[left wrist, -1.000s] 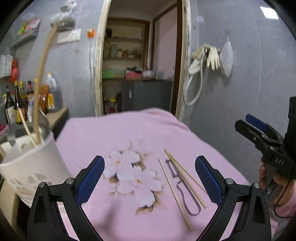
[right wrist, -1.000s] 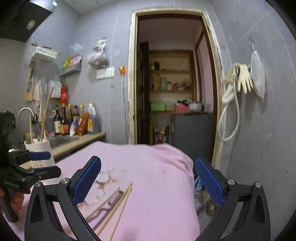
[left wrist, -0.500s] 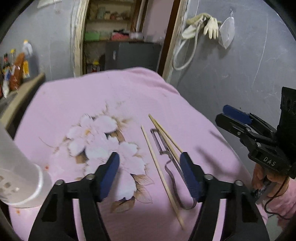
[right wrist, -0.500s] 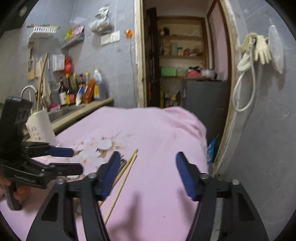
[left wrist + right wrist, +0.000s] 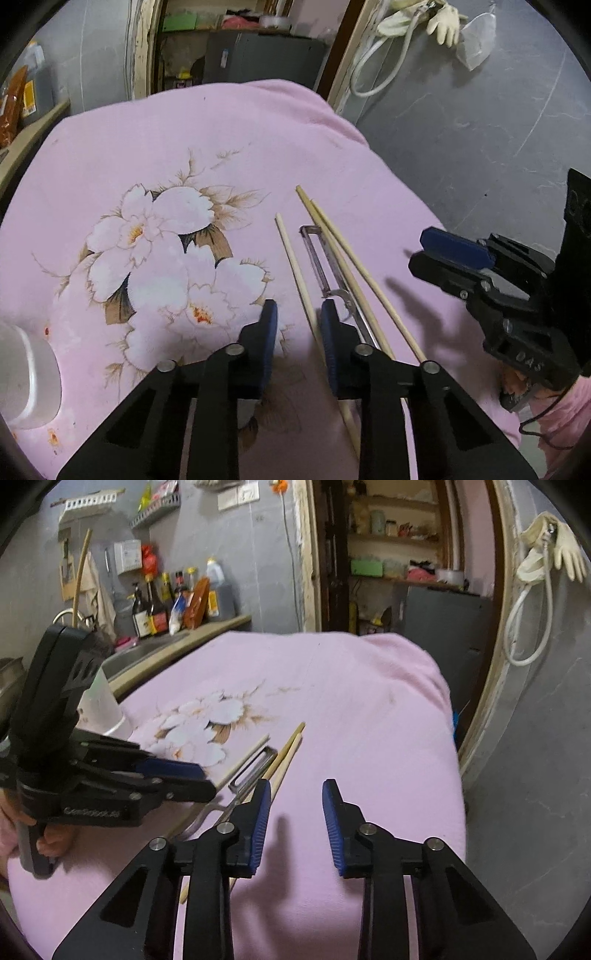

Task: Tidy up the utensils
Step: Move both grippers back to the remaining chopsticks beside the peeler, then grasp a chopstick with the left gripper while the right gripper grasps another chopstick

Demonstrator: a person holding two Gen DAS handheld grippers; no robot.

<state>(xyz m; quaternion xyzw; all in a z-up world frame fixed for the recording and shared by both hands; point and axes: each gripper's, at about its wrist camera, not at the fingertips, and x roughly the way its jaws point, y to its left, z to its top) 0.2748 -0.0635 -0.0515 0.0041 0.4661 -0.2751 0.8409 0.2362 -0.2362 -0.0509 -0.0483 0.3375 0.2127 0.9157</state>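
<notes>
Both wrist views: pink cloth

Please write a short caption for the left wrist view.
Left gripper closing, empty, above chopsticks and peeler on pink cloth.

Rubber gloves hang by the doorway; sauce bottles crowd the counter.

Left gripper and right gripper: black angular plastic frames, ribbed blue finger pads, silver pivot screws. Pink sleeve at lower right.
</notes>
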